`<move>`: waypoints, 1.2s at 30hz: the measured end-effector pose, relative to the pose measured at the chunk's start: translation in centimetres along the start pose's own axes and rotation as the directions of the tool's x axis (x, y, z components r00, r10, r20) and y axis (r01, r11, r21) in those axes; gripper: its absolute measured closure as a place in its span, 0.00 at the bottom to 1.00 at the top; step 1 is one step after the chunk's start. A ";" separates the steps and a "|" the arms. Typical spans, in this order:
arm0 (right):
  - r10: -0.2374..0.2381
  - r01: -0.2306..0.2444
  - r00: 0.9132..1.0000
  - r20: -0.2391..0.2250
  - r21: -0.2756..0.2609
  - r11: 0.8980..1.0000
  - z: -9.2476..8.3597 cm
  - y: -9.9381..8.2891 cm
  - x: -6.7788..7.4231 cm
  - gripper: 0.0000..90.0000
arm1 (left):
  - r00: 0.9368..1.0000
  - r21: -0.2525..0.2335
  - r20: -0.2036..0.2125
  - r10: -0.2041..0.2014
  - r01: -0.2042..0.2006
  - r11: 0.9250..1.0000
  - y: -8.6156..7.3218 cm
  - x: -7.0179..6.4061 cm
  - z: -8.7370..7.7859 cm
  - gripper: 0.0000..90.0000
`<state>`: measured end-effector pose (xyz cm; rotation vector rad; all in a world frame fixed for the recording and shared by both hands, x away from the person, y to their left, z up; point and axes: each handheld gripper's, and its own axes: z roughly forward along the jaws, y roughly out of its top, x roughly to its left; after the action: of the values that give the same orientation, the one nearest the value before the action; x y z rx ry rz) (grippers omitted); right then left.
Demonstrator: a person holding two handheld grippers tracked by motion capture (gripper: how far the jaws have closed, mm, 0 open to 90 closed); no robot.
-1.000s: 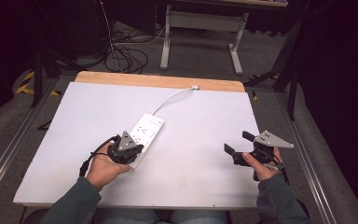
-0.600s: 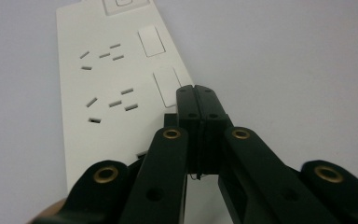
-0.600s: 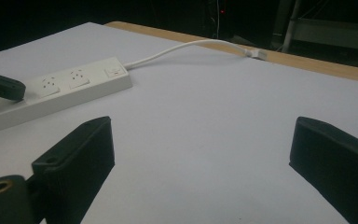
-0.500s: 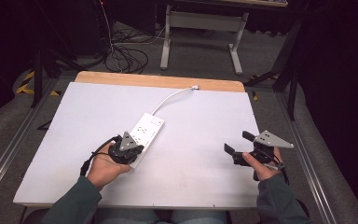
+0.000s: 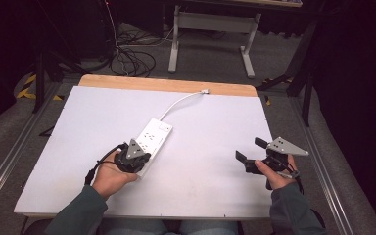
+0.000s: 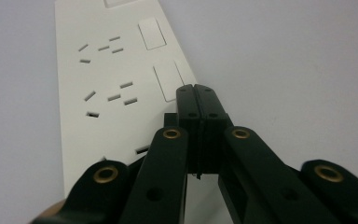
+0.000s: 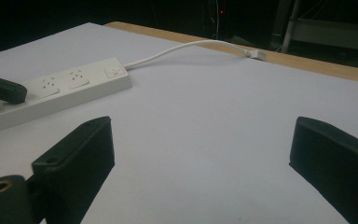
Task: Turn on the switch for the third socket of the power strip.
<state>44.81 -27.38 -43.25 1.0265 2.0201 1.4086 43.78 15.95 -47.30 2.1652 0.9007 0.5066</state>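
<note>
High view: white power strip (image 5: pixel 151 143) lay slantwise near the middle-left of the worktop (image 5: pixel 215 122), its cord (image 5: pixel 181 100) curving off toward the far wooden edge (image 5: pixel 166 84), plug end w/ it near that edge. Left tool (image 5: pixel 138 161) sat over the strip's near end, clenched w/ nothing between the jaws; right tool (image 5: pixel 247 155) hovered well apart at the right, released, jaws wide. Left gripper view: the closed tips were over the strip (image 6: pixel 116 79) beside a rocker switch (image 6: pixel 168 80), prob. touching or nearly so; can't tell which. Sockets ran away up the frame. Right gripper view: strip (image 7: pixel 65 88) seen side-on at far left, cord (image 7: pixel 182 49) arcing to the back edge, open white worktop (image 7: pixel 205 140) between the spread jaws. Handling, as a guess: rigid plastic body, light, smooth so it could skid when poked; best held across its narrow sides, not by the limp cord, which would drag and swing it. Plenty of open room right and front; the left and near edges lay closer to the strip.
</note>
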 end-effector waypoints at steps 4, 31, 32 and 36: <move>0.001 -0.001 1.000 -0.001 -0.001 1.000 0.0 0.0 0.0 0.08 | 1.000 -0.001 -0.003 0.007 -0.007 1.000 0.1 0.0 0.0 1.00; -0.005 0.005 1.000 -0.012 0.007 1.000 0.7 0.3 0.2 0.08 | 0.986 -0.252 -0.098 -0.135 0.107 0.962 0.1 2.8 -4.7 1.00; -0.004 0.004 1.000 -0.012 0.006 1.000 0.6 0.3 0.2 0.08 | 0.985 -0.275 -0.100 -0.139 0.107 0.955 0.2 2.8 -4.9 1.00; -0.005 0.005 1.000 -0.011 0.003 1.000 0.6 0.3 0.2 0.08 | 0.985 -0.304 -0.101 -0.143 0.106 0.947 0.3 2.7 -5.2 1.00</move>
<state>45.23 -26.85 -43.22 1.0165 2.0323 1.4117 42.71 20.27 -43.43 1.8086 0.9538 0.6713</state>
